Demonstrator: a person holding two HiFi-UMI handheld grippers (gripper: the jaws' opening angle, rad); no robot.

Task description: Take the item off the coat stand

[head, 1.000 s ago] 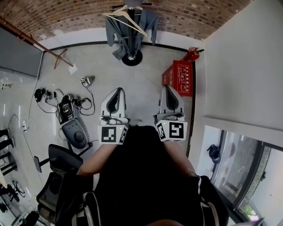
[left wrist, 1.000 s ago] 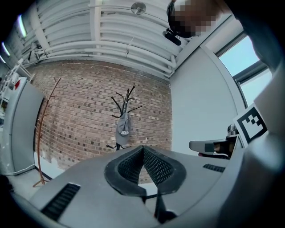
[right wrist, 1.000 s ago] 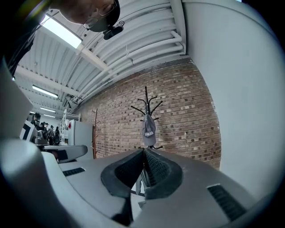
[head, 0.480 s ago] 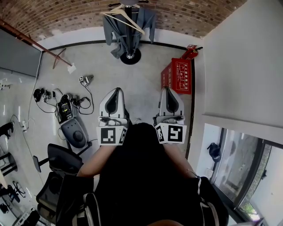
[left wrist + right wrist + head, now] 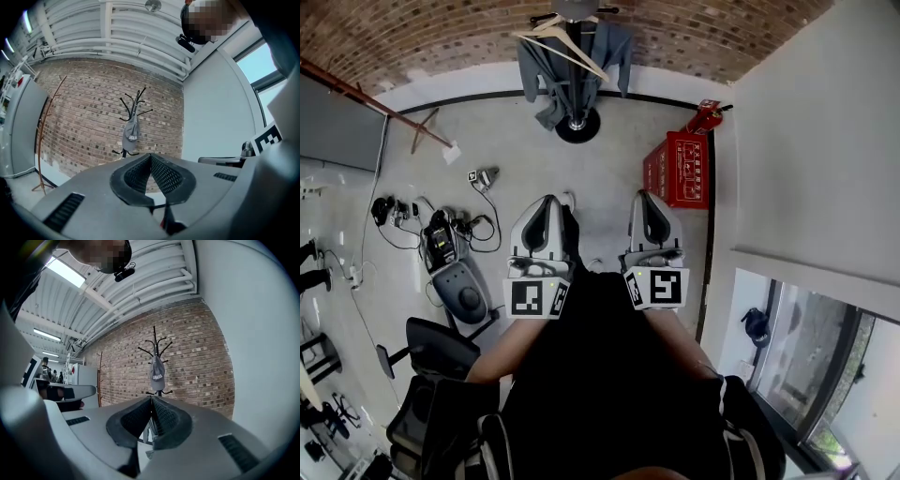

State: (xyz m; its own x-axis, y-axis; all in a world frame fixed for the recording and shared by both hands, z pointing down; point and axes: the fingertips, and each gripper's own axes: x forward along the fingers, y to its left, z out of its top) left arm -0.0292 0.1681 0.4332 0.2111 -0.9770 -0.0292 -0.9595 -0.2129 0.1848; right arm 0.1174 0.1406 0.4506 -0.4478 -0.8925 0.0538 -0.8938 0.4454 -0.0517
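Note:
A black coat stand stands against the brick wall, far ahead of me. In the head view a grey garment and a wooden hanger hang on it. A grey cap hangs from its hooks in the left gripper view, and the cap also shows in the right gripper view. My left gripper and right gripper are held side by side in front of my body, pointing at the stand from well short of it. Both are shut with nothing between the pads.
A red crate and a fire extinguisher sit by the white wall on the right. Cables and devices lie on the floor at the left, with a black chair behind them. A wooden pole leans at the far left.
Both grippers sit slightly lower in the head view, and a foot now shows between them. The jaws have stayed shut.

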